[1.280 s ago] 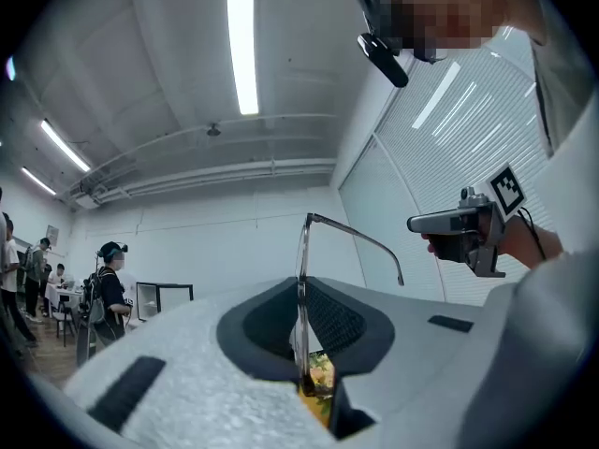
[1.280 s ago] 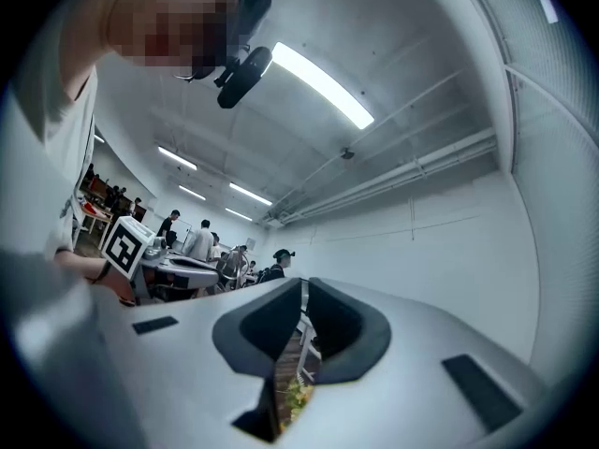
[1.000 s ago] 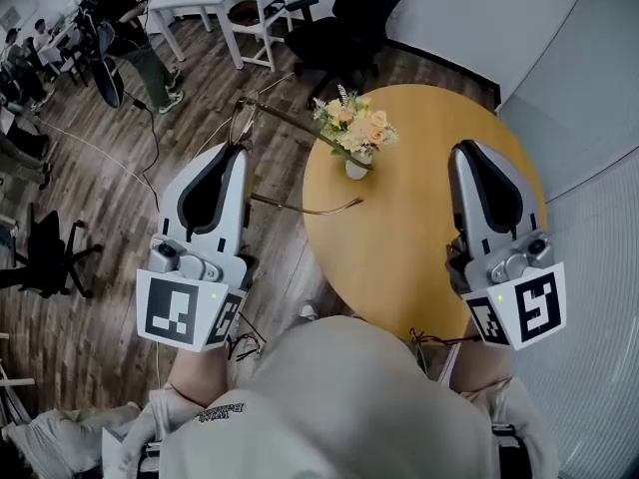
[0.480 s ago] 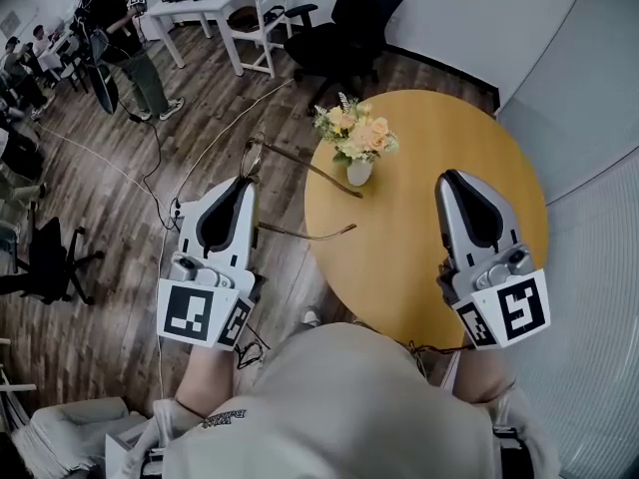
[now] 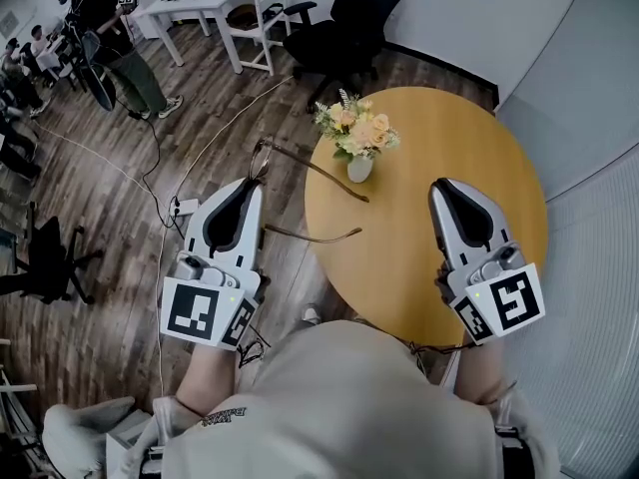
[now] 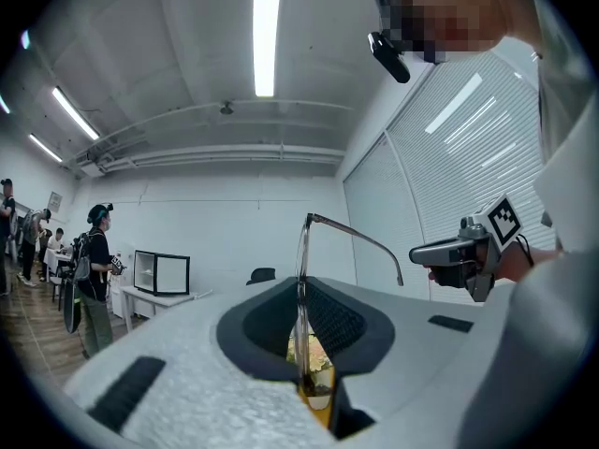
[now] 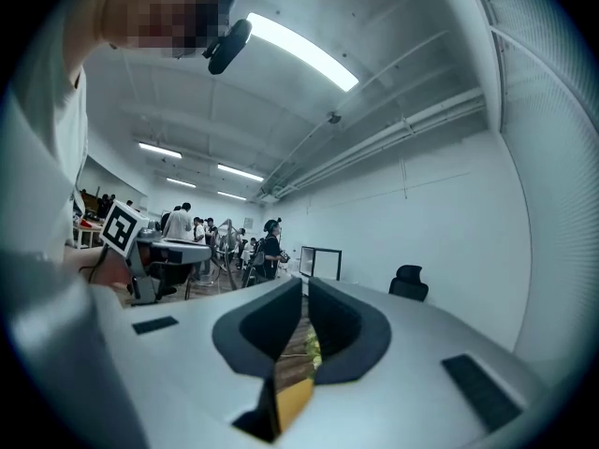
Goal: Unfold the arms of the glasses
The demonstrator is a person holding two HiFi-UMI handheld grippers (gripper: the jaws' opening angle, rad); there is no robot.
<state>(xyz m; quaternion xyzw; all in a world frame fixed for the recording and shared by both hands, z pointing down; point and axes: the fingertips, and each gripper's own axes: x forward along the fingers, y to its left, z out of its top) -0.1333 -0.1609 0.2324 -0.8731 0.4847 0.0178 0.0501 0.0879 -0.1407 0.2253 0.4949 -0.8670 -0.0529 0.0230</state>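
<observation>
Glasses (image 5: 262,156) clamped edge-on in jaws of left gripper (image 5: 251,182) — lenses barely discernible — right gripper (image 5: 440,184) jaws together, empty.

Buried between the clamped jaws of the left gripper (image 5: 250,184): lower front of the glasses (image 6: 301,251), lens not discernible. Masked by the person's torso (image 5: 339,397): near rim of the table (image 5: 439,138). Too small to detail, cut by the left edge: bystanders (image 5: 14,63).

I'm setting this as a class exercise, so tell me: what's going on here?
A person holds a tool in each hand beside a round table with a flower vase. The left tool is clamped on a pair of glasses, held in the air with both arms open. The right tool is shut and empty.
</observation>
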